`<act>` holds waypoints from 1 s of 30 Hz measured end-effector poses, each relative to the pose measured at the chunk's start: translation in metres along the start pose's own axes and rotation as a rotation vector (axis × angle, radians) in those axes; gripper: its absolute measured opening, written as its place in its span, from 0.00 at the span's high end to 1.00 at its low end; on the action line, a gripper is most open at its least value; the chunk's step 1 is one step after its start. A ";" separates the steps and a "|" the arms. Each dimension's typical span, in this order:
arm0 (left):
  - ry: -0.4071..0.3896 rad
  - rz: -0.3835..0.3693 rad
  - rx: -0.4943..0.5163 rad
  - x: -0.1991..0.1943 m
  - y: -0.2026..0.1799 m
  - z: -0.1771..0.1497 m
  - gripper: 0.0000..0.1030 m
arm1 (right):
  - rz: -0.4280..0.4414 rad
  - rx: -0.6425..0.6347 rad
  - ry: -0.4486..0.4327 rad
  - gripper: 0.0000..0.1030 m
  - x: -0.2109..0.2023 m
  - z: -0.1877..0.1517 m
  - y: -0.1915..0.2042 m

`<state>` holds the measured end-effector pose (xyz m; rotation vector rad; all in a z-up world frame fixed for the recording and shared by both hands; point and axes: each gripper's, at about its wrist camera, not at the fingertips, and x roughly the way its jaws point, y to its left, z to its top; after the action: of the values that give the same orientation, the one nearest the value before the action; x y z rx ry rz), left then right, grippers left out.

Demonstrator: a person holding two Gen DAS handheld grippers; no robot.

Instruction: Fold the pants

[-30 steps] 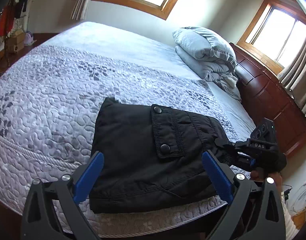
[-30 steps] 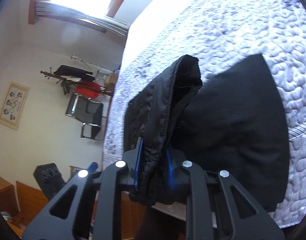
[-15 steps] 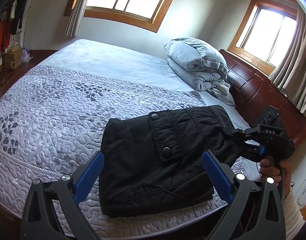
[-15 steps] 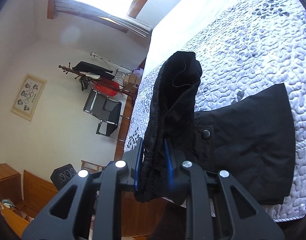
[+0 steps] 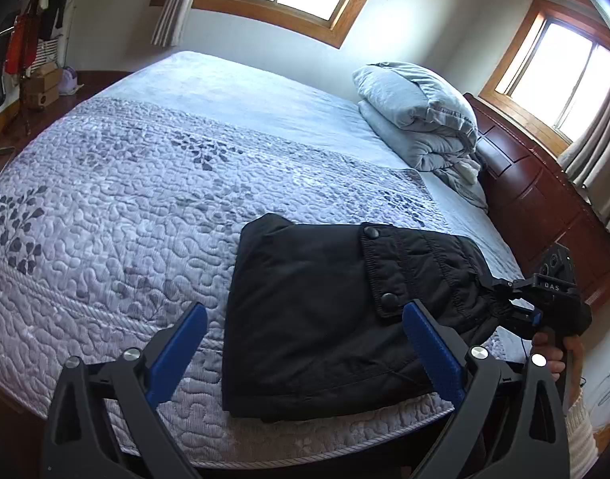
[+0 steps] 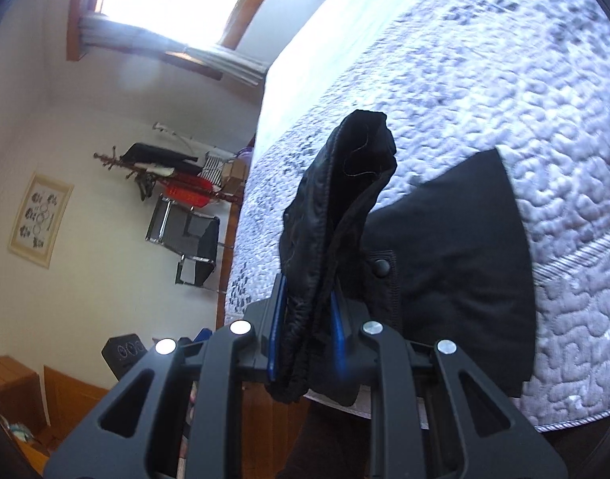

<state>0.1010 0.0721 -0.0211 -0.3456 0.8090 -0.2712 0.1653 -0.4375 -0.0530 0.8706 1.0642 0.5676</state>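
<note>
Pants: folded compact at bed near edge.
Right gripper: clamped on bunched waistband end, lifted.
Left gripper: spread apart, empty.
Left: lay that end down, likely.

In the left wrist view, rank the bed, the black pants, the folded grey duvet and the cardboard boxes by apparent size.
1. bed
2. black pants, though nearness to the camera enlarges them
3. folded grey duvet
4. cardboard boxes, far off and small
</note>
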 end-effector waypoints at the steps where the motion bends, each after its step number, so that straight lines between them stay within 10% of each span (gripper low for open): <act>1: 0.007 0.005 -0.003 0.002 0.003 -0.002 0.04 | -0.010 0.013 -0.004 0.81 -0.001 0.000 -0.007; 14: 0.043 0.021 -0.016 0.009 0.008 -0.011 0.04 | -0.133 0.116 0.014 0.79 0.021 -0.013 -0.082; 24: 0.061 0.017 0.002 0.013 0.001 -0.013 0.04 | -0.112 0.134 0.009 0.29 0.006 -0.031 -0.108; 30: 0.072 0.010 0.002 0.016 -0.001 -0.013 0.04 | -0.073 0.148 0.021 0.25 -0.006 -0.049 -0.111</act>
<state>0.1016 0.0629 -0.0394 -0.3317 0.8810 -0.2764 0.1178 -0.4867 -0.1533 0.9523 1.1635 0.4417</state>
